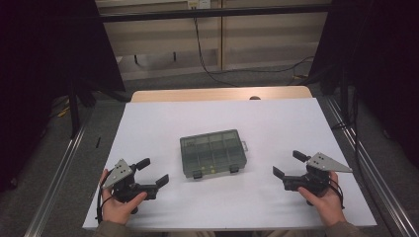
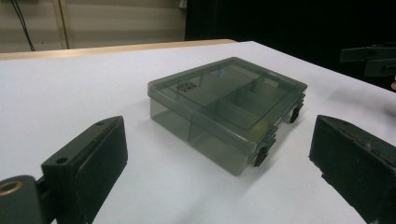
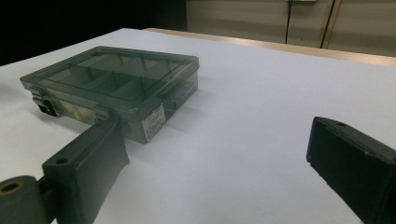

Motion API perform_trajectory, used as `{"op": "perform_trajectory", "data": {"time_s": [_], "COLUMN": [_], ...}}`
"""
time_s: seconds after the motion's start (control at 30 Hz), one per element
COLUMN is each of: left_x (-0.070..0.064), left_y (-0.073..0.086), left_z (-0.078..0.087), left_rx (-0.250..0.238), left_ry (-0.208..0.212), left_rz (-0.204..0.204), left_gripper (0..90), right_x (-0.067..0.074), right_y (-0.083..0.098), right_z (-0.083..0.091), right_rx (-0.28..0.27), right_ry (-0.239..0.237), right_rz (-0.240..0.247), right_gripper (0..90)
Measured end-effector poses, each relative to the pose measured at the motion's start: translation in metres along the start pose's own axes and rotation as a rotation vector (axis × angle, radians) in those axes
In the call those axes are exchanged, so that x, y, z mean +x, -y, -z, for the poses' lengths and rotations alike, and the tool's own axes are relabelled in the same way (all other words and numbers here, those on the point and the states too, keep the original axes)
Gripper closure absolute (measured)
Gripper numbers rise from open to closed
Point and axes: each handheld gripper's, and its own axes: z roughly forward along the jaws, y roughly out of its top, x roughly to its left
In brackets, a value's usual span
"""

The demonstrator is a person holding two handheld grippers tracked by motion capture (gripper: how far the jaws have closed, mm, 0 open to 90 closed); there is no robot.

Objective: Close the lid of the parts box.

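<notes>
A shut, smoky-transparent compartment box (image 1: 213,153) lies flat in the middle of the white table (image 1: 267,123). Its two black latches face the person, and dividers show through the lid. My left gripper (image 1: 153,172) rests near the front left, open and empty, aimed at the box (image 2: 229,107) from a short distance. At the front right my right gripper (image 1: 287,164) is also open and empty, with the box (image 3: 112,79) ahead and to the left of its jaws. Small yellow bits (image 3: 74,111) show through the box's front wall.
A wooden table edge (image 1: 217,94) runs along the far side. Metal rails (image 1: 365,163) flank the table, and dark curtains (image 1: 49,44) hang on both sides. Cables (image 1: 207,64) trail on the floor beyond. Bare white surface surrounds the box.
</notes>
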Motion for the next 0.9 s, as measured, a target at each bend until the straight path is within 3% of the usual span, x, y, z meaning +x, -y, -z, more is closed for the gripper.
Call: {"op": "perform_trajectory", "data": {"time_s": [0.9], "left_x": [0.002], "left_y": [0.004], "left_z": [0.007], "left_rx": [0.006], "left_ry": [-0.009], "left_rz": [-0.003], "left_gripper": [4.2], "right_x": [-0.007], "right_y": [0.007], "right_z": [0.011], "right_rx": [0.002], "right_ry": [0.011], "right_rz": [-0.009], "right_gripper": [4.6]}}
